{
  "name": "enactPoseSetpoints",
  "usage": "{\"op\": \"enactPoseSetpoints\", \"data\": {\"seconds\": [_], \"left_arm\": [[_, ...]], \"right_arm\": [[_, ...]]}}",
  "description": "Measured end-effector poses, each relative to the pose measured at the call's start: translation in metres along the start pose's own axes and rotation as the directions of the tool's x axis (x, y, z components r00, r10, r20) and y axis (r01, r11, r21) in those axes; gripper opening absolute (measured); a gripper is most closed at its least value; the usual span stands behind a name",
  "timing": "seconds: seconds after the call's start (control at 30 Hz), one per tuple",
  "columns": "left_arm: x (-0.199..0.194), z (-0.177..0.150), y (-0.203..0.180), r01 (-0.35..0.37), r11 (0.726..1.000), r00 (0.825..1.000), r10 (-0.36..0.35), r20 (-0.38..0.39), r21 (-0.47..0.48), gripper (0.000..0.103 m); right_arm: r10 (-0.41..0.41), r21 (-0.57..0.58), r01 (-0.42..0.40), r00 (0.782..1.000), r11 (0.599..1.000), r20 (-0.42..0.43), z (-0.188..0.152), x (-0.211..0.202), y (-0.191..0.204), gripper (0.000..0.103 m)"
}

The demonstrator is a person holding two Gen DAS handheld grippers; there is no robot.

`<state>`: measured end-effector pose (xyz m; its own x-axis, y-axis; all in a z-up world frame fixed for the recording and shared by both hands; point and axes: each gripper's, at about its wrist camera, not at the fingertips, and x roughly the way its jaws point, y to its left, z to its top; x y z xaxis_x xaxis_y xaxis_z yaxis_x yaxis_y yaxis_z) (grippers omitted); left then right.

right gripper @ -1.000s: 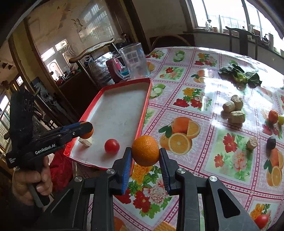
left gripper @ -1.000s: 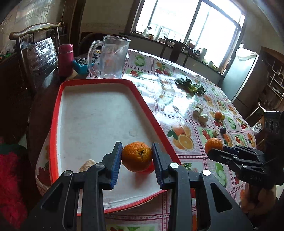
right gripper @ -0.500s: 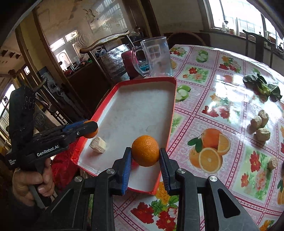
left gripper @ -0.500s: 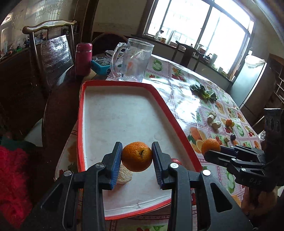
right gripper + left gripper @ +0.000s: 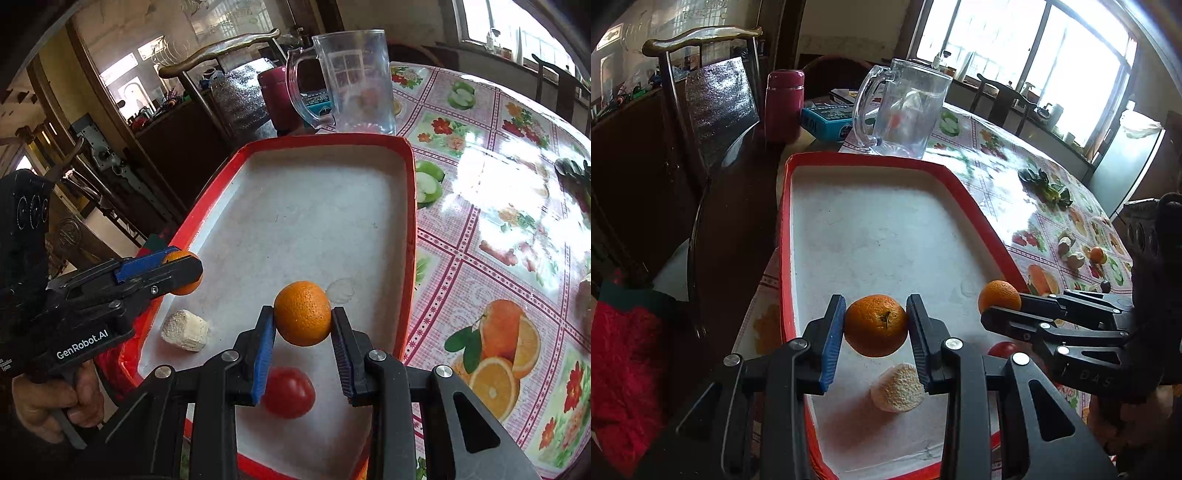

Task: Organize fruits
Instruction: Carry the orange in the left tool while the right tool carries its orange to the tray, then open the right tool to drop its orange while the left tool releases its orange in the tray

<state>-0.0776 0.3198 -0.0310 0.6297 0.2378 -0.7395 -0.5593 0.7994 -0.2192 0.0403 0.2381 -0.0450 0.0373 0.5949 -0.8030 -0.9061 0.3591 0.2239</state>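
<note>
Glossy oilcloth (image 5: 480, 206) covers the table; clear plastic jug (image 5: 354, 85); matt, speckled tray (image 5: 295, 221) floor; dimpled oranges (image 5: 303, 313).

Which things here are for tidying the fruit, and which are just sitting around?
For the job:
- left gripper holding an orange
- right gripper holding another orange
- red tray
- red tomato in the tray

Just lying about:
- glass jug
- maroon flask
- blue box
- leafy greens
- chair
</note>
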Motion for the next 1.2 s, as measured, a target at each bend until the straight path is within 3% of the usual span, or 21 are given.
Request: {"op": "enactPoseSetpoints", "data": {"seconds": [0.27, 0.4, 0.47, 0.67, 0.87, 1.2], "left_arm": [[0.025, 0.000, 0.008, -0.015, 1.000, 0.998, 0.014, -0.057, -0.007, 0.032], [0.025, -0.001, 0.002, -0.042, 0.999, 0.997, 0.043, -0.060, 0.019, 0.033], [0.024, -0.001, 0.002, -0.044, 0.999, 0.997, 0.045, -0.064, 0.017, 0.033], [0.012, -0.003, 0.004, -0.048, 0.999, 0.997, 0.049, -0.052, 0.005, 0.041], [-0.006, -0.001, -0.007, -0.031, 0.999, 0.999, 0.031, -0.021, 0.016, 0.041], [-0.018, -0.002, -0.066, 0.058, 0.993, 0.998, -0.057, -0.014, 0.104, 0.041]], "right_arm": [[-0.016, -0.026, 0.015, 0.999, 1.000, -0.043, 0.000, 0.016, 0.000, 0.034], [-0.040, -0.058, 0.037, 0.999, 0.998, -0.036, 0.000, 0.014, 0.004, 0.047], [-0.039, -0.058, 0.038, 0.999, 0.998, -0.024, -0.001, 0.008, 0.004, 0.047], [-0.031, -0.047, 0.032, 0.999, 0.998, 0.027, -0.011, -0.024, 0.000, 0.048], [-0.039, 0.007, 0.039, 0.995, 0.999, 0.090, -0.029, -0.066, -0.016, 0.048], [-0.140, 0.155, 0.117, 0.979, 0.981, 0.146, -0.076, -0.127, -0.077, 0.048]]}}
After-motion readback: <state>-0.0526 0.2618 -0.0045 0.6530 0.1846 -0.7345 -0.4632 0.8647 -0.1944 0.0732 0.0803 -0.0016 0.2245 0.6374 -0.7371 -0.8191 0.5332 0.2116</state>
